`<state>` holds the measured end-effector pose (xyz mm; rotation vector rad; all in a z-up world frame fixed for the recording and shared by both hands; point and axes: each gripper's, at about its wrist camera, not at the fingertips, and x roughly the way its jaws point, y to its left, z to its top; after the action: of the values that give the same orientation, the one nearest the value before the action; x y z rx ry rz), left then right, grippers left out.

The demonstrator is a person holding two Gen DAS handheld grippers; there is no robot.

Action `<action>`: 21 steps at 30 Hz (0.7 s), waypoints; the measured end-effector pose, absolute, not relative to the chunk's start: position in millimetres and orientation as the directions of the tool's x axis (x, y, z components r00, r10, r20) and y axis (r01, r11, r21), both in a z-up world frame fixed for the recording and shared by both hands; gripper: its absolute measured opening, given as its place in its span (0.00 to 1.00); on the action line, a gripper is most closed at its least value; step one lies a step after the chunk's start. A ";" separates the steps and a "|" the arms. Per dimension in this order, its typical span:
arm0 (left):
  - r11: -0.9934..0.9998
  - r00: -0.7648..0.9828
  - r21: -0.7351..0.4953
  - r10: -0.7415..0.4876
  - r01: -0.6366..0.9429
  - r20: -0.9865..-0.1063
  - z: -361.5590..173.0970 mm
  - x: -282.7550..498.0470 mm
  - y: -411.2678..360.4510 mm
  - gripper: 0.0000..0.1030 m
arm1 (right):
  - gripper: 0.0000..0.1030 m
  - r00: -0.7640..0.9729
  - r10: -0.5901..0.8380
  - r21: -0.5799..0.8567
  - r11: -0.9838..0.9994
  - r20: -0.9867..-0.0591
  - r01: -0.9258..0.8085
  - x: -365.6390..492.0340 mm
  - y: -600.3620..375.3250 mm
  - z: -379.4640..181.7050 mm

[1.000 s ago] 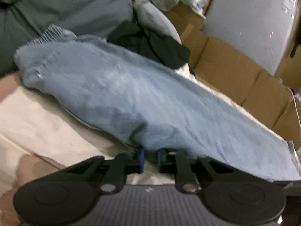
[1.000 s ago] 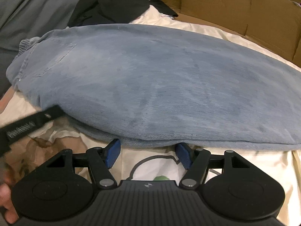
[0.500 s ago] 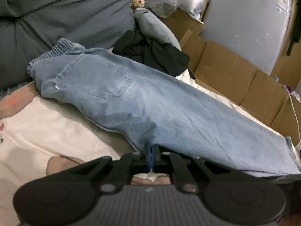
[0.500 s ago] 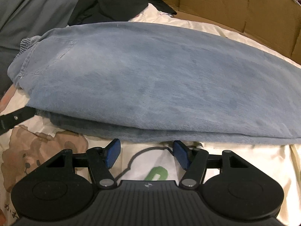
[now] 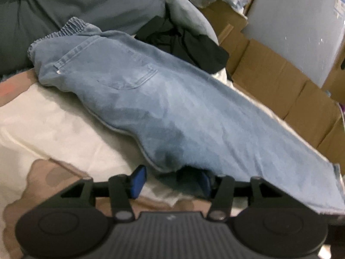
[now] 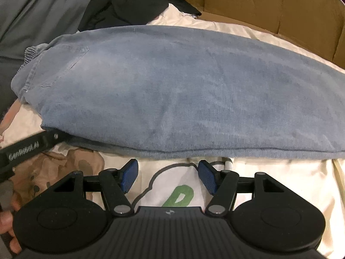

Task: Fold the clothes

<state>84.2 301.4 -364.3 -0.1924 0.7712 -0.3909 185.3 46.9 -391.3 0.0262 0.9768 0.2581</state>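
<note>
My left hand-held gripper [image 5: 171, 180] stood with its jaws spread apart, holding nothing; the near edge of the jeans [image 5: 172, 105] draped over its right pad, the left pad lay bare. My right hand-held gripper [image 6: 166, 177] was spread wide too, empty, just short of the jeans' folded edge. The jeans lay folded lengthwise on the cream printed sheet [image 6: 269, 194], waistband [image 5: 64, 30] toward 10 o'clock in the left wrist view, leg hem toward 4 o'clock. Back pocket [image 5: 120, 64] faced up. A black garment [image 5: 189, 47] lay beyond the jeans at 12 o'clock. Cardboard boxes [image 5: 269, 73] ran along 2 o'clock. Grey bedding [image 5: 75, 2] filled 11 o'clock. Left wrist view was blurred.
</note>
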 end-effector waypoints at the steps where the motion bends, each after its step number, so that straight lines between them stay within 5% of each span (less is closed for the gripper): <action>1: 0.910 0.641 -0.318 -0.414 0.267 -0.647 -365.5 87.1 302.2 0.45 | 0.66 0.531 0.229 0.139 0.969 -0.816 -0.205 185.0 46.9 -391.3; 3: 0.909 0.618 -0.333 -0.416 0.252 -0.667 -367.4 93.4 303.8 0.18 | 0.66 0.528 0.232 0.141 0.968 -0.817 -0.207 184.4 46.9 -391.2; 21: 0.939 0.555 -0.302 -0.342 0.165 -0.758 -349.0 76.0 341.7 0.00 | 0.66 0.579 0.169 0.123 0.985 -0.797 -0.118 178.1 1.7 -368.4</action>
<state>76.0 341.7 -349.0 -0.2052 0.9367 -0.3020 178.1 1.7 -368.4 0.0584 0.9381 0.1678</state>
